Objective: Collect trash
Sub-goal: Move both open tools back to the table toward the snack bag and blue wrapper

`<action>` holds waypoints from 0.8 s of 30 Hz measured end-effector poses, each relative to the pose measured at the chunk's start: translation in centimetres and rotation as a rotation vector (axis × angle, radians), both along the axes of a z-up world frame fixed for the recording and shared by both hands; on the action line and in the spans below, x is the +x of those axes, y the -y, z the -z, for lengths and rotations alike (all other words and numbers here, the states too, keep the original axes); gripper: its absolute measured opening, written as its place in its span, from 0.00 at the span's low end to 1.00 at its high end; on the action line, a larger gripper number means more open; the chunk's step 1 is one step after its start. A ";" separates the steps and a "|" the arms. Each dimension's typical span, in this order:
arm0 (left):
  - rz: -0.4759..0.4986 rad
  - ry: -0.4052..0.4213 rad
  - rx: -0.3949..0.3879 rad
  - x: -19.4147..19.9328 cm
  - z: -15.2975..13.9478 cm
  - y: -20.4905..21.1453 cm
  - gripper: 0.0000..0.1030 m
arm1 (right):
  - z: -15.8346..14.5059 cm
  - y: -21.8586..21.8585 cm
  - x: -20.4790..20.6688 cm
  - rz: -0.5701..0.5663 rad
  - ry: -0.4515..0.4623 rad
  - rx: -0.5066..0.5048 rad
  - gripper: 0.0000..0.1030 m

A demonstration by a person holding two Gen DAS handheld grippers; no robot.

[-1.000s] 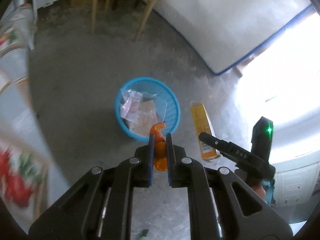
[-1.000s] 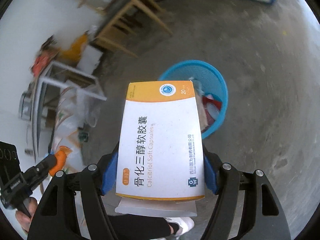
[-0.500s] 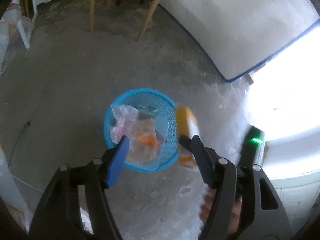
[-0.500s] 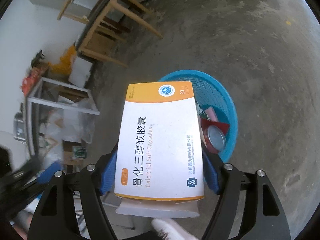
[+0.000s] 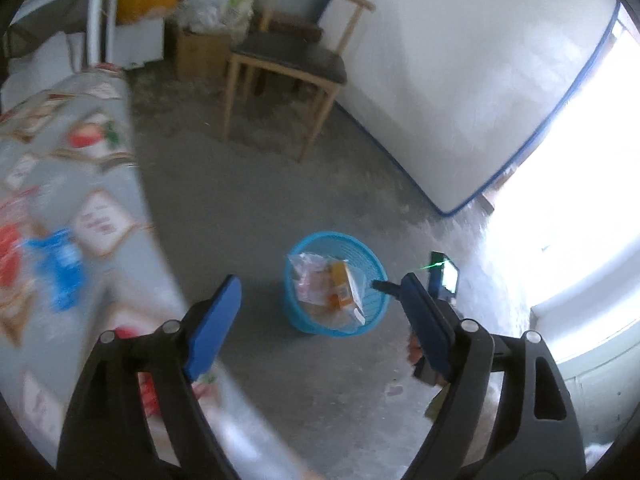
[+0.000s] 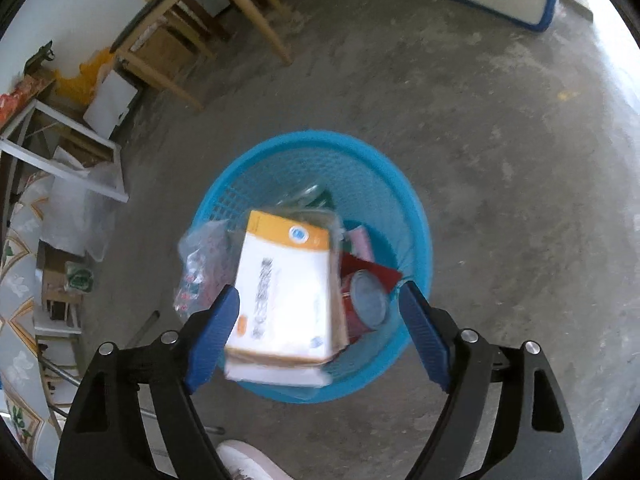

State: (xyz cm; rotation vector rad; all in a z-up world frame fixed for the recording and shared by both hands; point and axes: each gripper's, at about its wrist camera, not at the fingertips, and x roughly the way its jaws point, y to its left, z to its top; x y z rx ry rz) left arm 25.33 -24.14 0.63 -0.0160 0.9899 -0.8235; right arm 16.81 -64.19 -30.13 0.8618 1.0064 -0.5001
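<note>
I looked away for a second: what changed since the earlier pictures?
The left gripper, jaws just opening, has dropped its orange scrap and drawn back. The right gripper, jaws just opening, has released the white and orange medicine box, now blurred over the blue mesh basket. The basket stayed put.

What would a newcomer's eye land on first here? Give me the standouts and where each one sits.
First, the bright blue basket on the grey concrete floor, already holding trash. Next, the white and orange medicine box, blurred, over the basket's mouth between the wide-open blue pads of the right gripper, which has just been opening and no longer presses it. Then the wooden chair against the far wall.
</note>
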 end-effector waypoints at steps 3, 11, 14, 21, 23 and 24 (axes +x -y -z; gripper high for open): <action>-0.037 0.025 -0.013 -1.3 -1.1 -4.1 0.77 | -1.5 0.1 -1.1 0.013 0.025 -0.011 0.77; -0.202 0.125 -0.019 -4.1 -2.6 -15.2 0.81 | -11.4 -3.8 -1.6 -0.087 0.237 -0.092 0.77; -0.281 0.134 -0.004 -4.7 -2.0 -19.4 0.81 | -17.4 -8.2 -0.1 -0.226 0.335 -0.149 0.77; -0.416 0.117 0.011 -5.8 0.2 -26.2 0.81 | -26.6 -22.2 5.6 -0.640 0.479 -0.163 0.77; -0.443 0.115 0.003 -6.2 0.4 -27.6 0.81 | -27.7 -26.3 7.2 -0.734 0.499 -0.172 0.77; -0.457 0.117 -0.001 -6.2 0.6 -28.5 0.81 | -28.0 -28.2 8.2 -0.774 0.499 -0.190 0.77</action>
